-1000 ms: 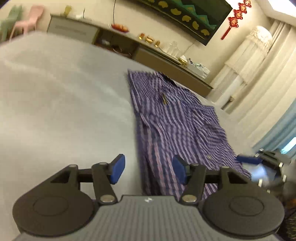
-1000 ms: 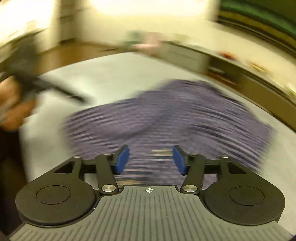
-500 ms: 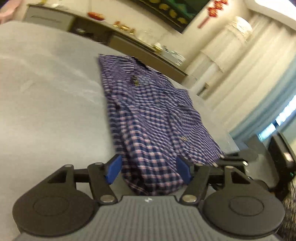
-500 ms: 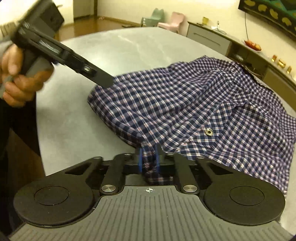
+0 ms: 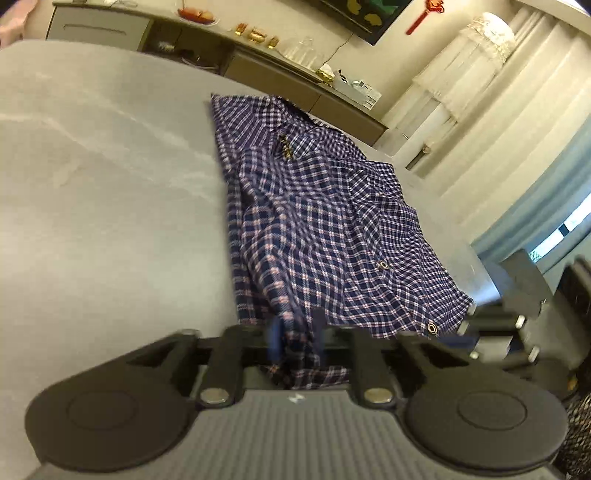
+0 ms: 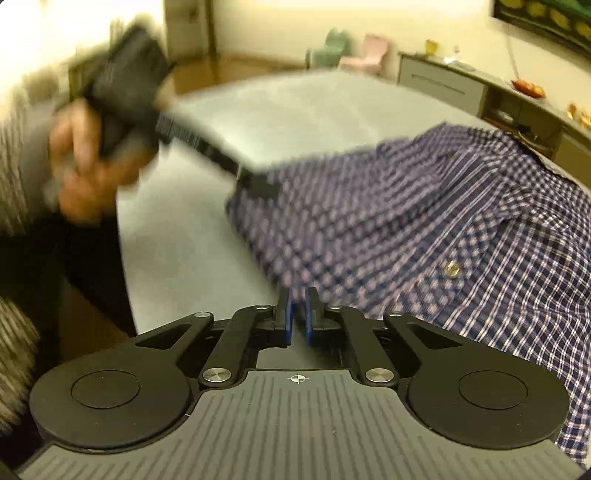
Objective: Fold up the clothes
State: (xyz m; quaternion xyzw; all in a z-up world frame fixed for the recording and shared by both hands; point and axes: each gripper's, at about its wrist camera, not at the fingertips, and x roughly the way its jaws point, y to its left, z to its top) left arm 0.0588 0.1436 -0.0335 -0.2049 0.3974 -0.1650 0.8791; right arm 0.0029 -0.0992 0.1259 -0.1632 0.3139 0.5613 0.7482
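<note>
Both claws pinch the near hem of the checked shirt (image 5: 332, 229), left claw (image 5: 295, 341) and right claw (image 6: 298, 317), its length running away toward upper frame across the table (image 5: 110, 184).

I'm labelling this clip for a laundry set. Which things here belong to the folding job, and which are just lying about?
Part of the job:
plaid shirt
left gripper, shut on the shirt's hem
right gripper, closed at the shirt's edge
grey table

Just lying about:
sideboard
red dish
tissue box
small pink chair
curtains

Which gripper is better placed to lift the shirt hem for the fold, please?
Left, probably: the left gripper is shut on the shirt hem; the right gripper sits at the hem, its hold unclear.
</note>
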